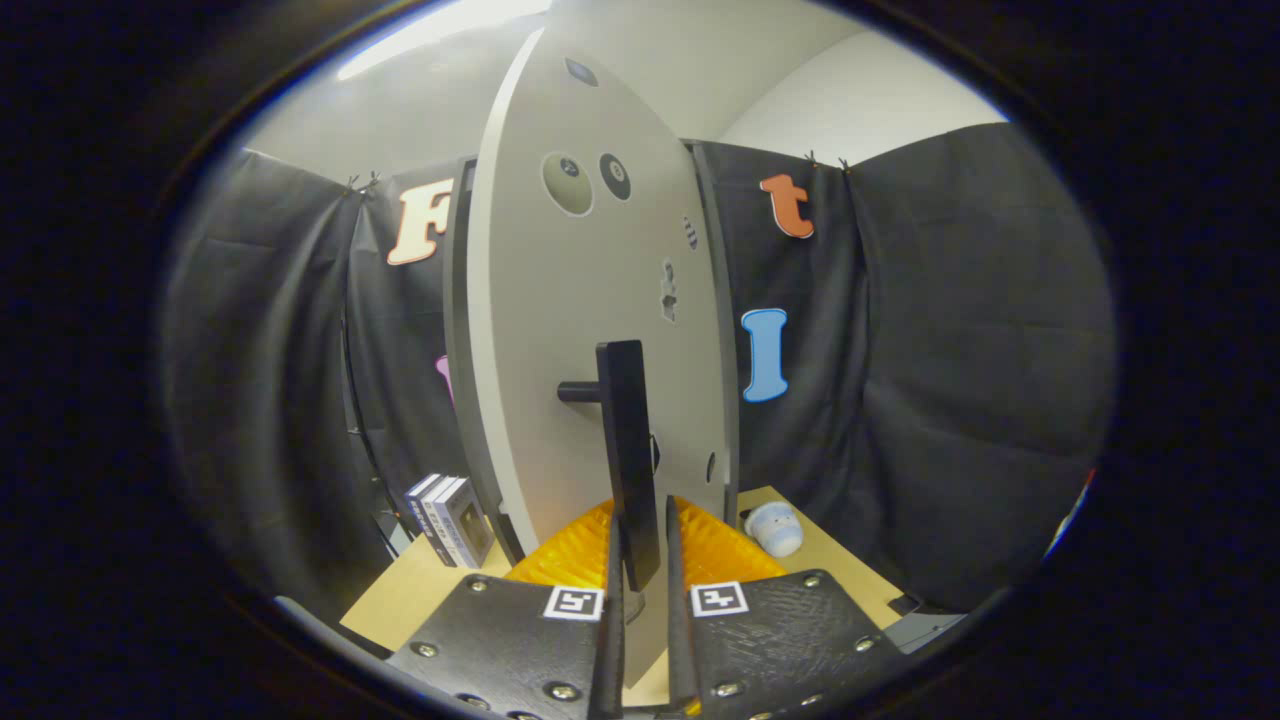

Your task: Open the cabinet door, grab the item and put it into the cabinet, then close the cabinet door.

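Tongs [641, 560] narrow, pinching the black door handle [627, 450] at its lower end. Cabinet door [590, 330] stands ajar; the small white item [775, 528] waits on the surface [420, 590] right of it. That low grip could slip mid-swing.

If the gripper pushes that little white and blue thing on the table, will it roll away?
Probably a little. The small white and blue item looks rounded and lies on its side on the bare table, so a nudge may make it roll or wobble. It also looks light. The gripper jaws sit on either side of the door handle.
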Motion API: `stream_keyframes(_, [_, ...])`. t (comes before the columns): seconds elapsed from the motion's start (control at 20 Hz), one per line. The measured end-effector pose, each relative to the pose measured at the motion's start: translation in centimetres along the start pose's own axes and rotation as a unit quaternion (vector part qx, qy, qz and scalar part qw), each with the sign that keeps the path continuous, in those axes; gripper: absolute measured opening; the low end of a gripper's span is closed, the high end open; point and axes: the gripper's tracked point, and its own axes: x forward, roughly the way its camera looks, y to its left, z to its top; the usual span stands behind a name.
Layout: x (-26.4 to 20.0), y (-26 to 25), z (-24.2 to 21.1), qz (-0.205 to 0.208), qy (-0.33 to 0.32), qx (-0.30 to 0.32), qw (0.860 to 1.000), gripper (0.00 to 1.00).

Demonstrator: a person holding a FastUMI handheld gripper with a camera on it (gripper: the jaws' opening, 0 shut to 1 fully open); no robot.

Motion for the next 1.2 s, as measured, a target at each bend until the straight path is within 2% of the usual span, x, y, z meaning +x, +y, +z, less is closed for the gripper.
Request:
stream_keyframes(0.55, [-0.5, -4.3, 0.5, 0.023, 0.001, 0.019, 1.000, 0.17])
stream_keyframes(0.65, [-0.2, -5.8, 0.9, 0.021, -0.006, 0.006, 1.000, 0.11])
stream_keyframes(0.95, [0.8, -8.5, 1.1, 0.064, 0.001, 0.010, 0.998, 0.11])
stream_keyframes(1.2, [0.8, -10.9, 1.4, 0.055, -0.003, 0.000, 0.998, 0.11])
